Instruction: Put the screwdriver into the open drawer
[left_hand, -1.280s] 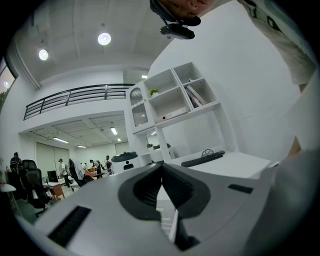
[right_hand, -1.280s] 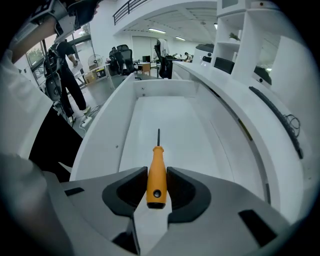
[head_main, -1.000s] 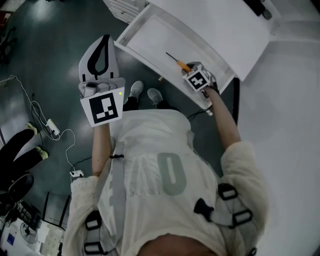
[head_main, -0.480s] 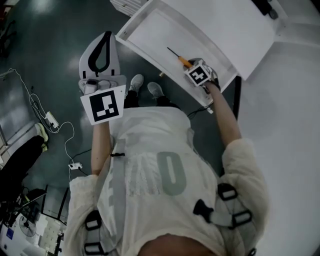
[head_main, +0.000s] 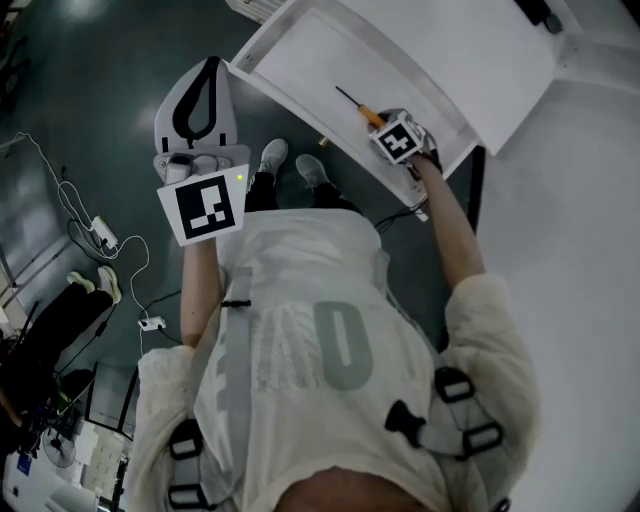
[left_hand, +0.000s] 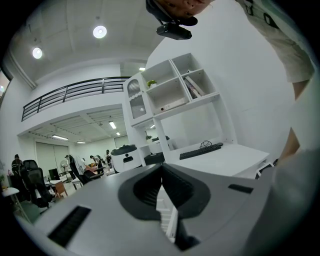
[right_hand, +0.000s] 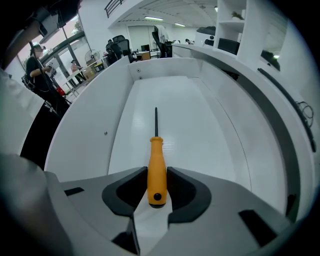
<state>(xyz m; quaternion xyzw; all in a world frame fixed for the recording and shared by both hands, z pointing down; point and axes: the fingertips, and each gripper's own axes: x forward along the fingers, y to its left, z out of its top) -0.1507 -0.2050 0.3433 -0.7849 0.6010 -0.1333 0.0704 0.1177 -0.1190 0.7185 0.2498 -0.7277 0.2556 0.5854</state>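
Observation:
The screwdriver (right_hand: 156, 167), with an orange handle and a thin dark shaft, is in my right gripper (right_hand: 156, 175), whose jaws are shut on the handle. Its shaft points into the open white drawer (right_hand: 175, 100). I cannot tell whether the tip touches the drawer's floor. In the head view the screwdriver (head_main: 362, 107) lies over the right part of the drawer (head_main: 300, 55), just ahead of the right gripper (head_main: 383, 124). My left gripper (head_main: 208, 68) is held apart over the dark floor, left of the drawer, shut and empty. The left gripper (left_hand: 161, 167) points level across the room.
The drawer juts from a white desk (head_main: 480, 50). Cables and a power strip (head_main: 100, 240) lie on the dark floor at the left. The person's shoes (head_main: 272, 158) stand below the drawer's front. A keyboard (left_hand: 201, 150) and white shelves (left_hand: 170, 95) show in the left gripper view.
Neither gripper has visibly moved, and the right one keeps its hold on the screwdriver. A bystander's legs at the left edge have shifted.

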